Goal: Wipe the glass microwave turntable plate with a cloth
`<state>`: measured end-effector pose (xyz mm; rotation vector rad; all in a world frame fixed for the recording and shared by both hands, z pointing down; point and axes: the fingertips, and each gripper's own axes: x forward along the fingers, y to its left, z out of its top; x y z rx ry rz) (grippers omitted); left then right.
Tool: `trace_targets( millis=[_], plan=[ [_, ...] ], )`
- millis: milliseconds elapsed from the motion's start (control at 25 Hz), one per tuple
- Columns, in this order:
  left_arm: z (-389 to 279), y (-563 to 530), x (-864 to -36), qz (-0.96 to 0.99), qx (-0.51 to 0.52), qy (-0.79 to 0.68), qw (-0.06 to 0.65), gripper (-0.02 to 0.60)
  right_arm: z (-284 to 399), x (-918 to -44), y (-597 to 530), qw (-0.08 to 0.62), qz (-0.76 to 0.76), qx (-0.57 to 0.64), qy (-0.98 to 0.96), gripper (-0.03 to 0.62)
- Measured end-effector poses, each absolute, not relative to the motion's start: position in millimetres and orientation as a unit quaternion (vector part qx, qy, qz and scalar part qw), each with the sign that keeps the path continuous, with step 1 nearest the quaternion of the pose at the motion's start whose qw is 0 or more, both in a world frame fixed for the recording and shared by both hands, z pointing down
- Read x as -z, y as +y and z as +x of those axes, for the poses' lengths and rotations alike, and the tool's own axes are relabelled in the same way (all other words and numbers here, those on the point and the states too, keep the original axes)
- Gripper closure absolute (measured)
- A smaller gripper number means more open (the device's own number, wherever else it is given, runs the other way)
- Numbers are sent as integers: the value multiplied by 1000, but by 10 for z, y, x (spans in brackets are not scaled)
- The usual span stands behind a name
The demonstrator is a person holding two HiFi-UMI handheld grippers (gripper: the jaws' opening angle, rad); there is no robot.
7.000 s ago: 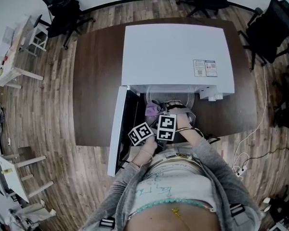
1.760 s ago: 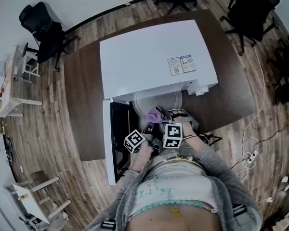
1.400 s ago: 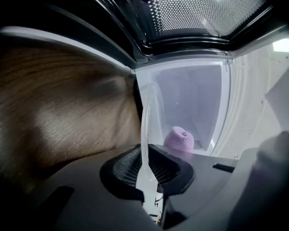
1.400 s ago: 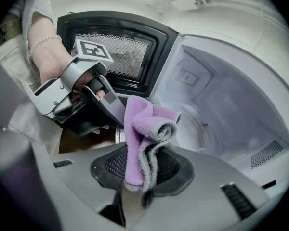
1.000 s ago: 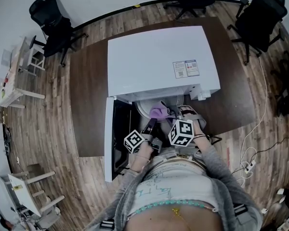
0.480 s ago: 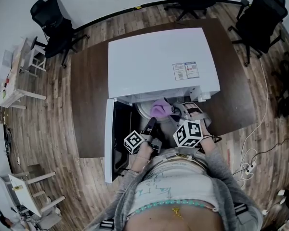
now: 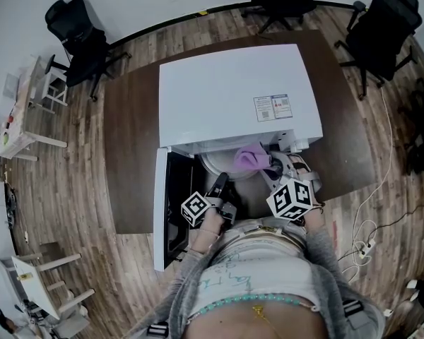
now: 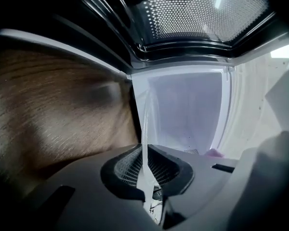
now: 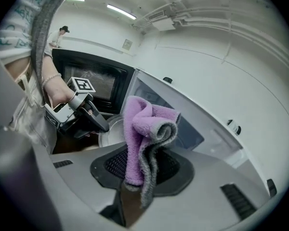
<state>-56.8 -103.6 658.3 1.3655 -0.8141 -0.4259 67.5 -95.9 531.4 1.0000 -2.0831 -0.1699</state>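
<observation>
The glass turntable plate (image 7: 220,164) sticks out of the open white microwave (image 7: 233,90). My left gripper (image 7: 220,181) is shut on its near rim. In the left gripper view the plate (image 8: 145,143) shows edge-on between the pads, and the left gripper (image 8: 146,179) pinches it. My right gripper (image 7: 270,165) is shut on a folded purple cloth (image 7: 250,157), held above the plate's right side and clear of the glass. In the right gripper view the cloth (image 9: 142,131) stands up from the right gripper (image 9: 138,177). The plate (image 9: 111,130) lies beyond it, with the left gripper (image 9: 99,124) on its edge.
The microwave door (image 7: 160,203) hangs open to the left. The microwave stands on a dark brown table (image 7: 131,140). Black office chairs (image 7: 381,27) stand around the table, and cables (image 7: 371,189) run over the wooden floor on the right.
The right gripper has lifted the cloth off the plate and carried it to the right. The left gripper has kept its hold on the plate's rim.
</observation>
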Motion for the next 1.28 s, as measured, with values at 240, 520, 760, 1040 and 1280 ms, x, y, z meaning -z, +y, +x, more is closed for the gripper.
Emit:
trace_targets(
  millis=[240,520,760,1040,1280],
  plan=[
    [-585,-1073,-6601,606,193,-364,681,543,877,-5201,-931,383,426,53,-818,474],
    [-495,-1237,-6519,605,225,-345,681,546,1064,-5249,-879,375,453,23,-808,474],
    [-426,-1396,-6525,607,232,-353,674,549,1121,-5264,-858,380,455,16,-805,474],
    [-407,-1444,-6543,607,237,-356,669,549,1154,-5331,-815,388,453,4,-803,474],
    [-377,-1544,-6535,610,235,-362,665,549,1172,-5378,-824,397,443,0,-804,474]
  ],
)
